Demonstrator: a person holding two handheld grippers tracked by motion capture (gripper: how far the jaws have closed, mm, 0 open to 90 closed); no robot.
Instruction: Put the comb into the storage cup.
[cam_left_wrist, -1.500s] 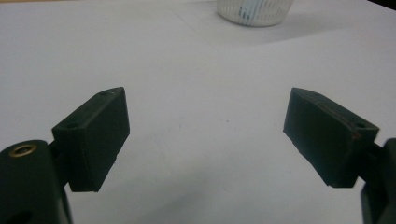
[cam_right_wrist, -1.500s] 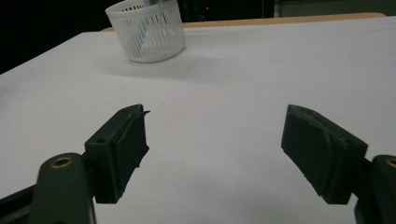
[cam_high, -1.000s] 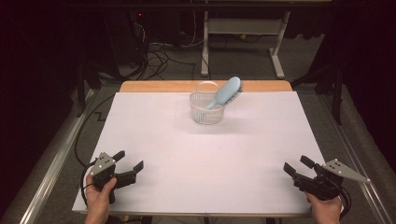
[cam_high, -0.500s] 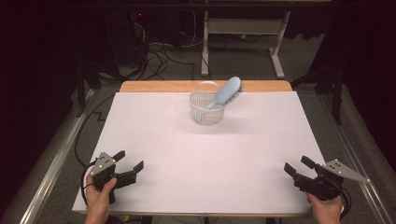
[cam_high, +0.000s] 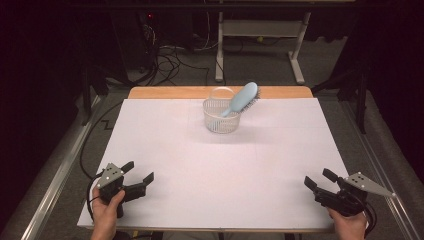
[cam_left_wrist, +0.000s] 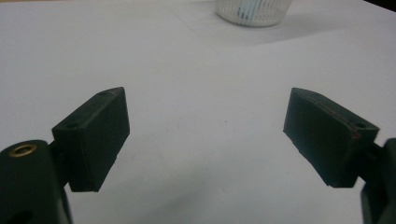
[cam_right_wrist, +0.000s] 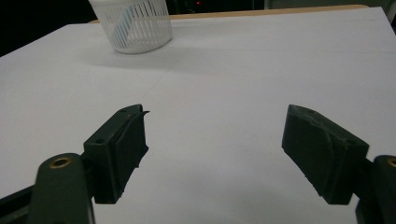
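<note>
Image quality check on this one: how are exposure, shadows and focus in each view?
High view: white table sheet evenly lit, surroundings dark, white slatted plastic basket holding the pale blue hairbrush is sharp. Left gripper view: basket cropped at top, casting a soft shadow; open jaws slightly blurred. Right gripper view: basket reasonably sharp, shadow beside it.

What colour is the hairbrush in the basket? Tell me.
Light blue hairbrush, standing in the white basket; clearest in the high view.

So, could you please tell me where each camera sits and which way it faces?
High view: above the person's side, looking forward and down on the table; both hands, left gripper and right gripper show.
Left gripper view: low over the table, facing the basket; its open jaws show.
Right gripper view: likewise, basket at upper left; open jaws.
Shared: basket, white table.
</note>
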